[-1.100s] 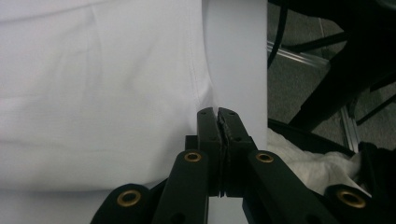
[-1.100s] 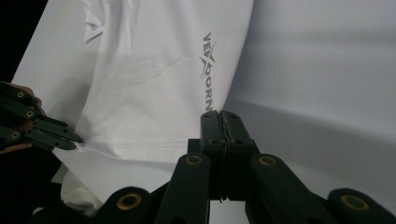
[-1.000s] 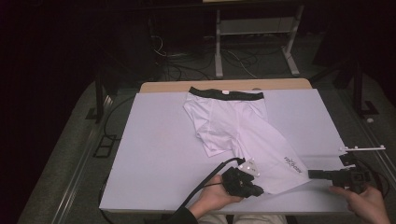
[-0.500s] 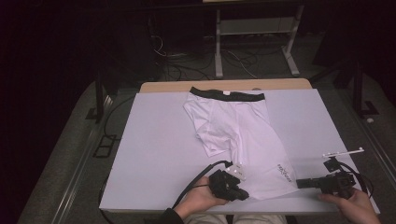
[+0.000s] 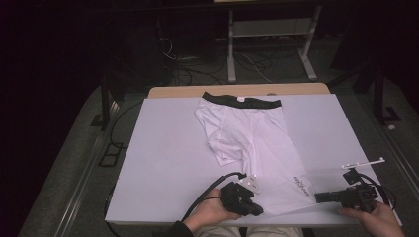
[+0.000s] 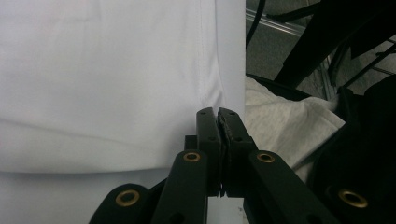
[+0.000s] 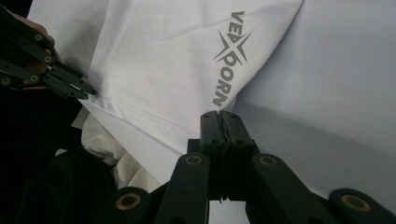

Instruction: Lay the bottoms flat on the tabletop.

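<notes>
At the table's near edge, the left gripper point(image 5: 258, 211) and the right gripper point(image 5: 319, 197) each have their jaws pressed together on the hem of one leg of the white shorts point(image 5: 257, 143), which lie flat with the black waistband point(image 5: 242, 102) toward the far side. The risk I see is thin fabric slipping from one pinch if the hands pull unevenly, skewing the leg or dragging the whole garment off the white table cover point(image 5: 163, 163).

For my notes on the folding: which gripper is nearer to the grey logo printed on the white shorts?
Right. The right gripper pinches the hem just beside the grey logo; the left gripper grips the same hem of the white shorts farther along.
</notes>
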Demonstrator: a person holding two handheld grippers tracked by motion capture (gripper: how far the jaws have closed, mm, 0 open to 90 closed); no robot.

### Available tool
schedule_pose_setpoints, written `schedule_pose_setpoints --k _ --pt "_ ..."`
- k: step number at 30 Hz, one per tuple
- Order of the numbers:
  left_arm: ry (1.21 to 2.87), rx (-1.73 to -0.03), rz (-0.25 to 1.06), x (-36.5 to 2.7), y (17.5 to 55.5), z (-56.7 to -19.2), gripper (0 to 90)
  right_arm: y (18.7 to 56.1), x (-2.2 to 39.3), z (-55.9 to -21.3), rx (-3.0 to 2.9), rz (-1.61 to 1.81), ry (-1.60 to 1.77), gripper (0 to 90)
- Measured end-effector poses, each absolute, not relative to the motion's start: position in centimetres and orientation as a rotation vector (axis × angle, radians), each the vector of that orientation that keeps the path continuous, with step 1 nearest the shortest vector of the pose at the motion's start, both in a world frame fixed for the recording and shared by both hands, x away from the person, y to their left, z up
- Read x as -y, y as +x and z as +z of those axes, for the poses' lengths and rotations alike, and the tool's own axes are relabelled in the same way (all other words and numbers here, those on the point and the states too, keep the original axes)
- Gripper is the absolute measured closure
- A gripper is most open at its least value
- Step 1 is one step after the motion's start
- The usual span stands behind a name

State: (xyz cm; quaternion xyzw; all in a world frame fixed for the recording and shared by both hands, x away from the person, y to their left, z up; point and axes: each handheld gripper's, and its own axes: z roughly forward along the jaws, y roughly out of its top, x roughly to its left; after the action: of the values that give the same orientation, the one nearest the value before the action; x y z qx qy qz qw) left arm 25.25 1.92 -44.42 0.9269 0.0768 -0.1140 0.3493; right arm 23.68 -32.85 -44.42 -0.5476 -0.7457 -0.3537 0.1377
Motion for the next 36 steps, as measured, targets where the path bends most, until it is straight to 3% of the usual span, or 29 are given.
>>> schedule_pose_setpoints --k 2,6,12,18,21,36 --pt "2.397 -0.206 -0.300 -2.0 25.3 -44.4 84.7 23.7 32.9 -44.4 2.154 -1.019 -1.585 86.1" --pt "2.356 -0.264 -0.306 -2.5 25.8 -44.0 66.0 23.7 32.8 -44.0 2.179 -1.044 -1.631 64.8" --pt "2.293 -0.335 -0.314 -3.8 26.9 -43.0 40.9 24.9 31.7 -42.4 2.294 -1.181 -1.592 45.1" --pt "2.224 -0.414 -0.253 -5.8 28.2 -41.7 16.7 26.6 29.5 -40.7 2.385 -1.268 -1.516 11.7" --pt "2.187 -0.484 -0.203 -7.1 29.3 -40.8 2.1 27.7 28.8 -40.1 2.394 -1.321 -1.495 0.0" --pt "2.107 -0.654 0.009 -13.6 33.1 -36.2 0.0 33.1 24.9 -35.8 2.498 -1.429 -1.391 0.0"
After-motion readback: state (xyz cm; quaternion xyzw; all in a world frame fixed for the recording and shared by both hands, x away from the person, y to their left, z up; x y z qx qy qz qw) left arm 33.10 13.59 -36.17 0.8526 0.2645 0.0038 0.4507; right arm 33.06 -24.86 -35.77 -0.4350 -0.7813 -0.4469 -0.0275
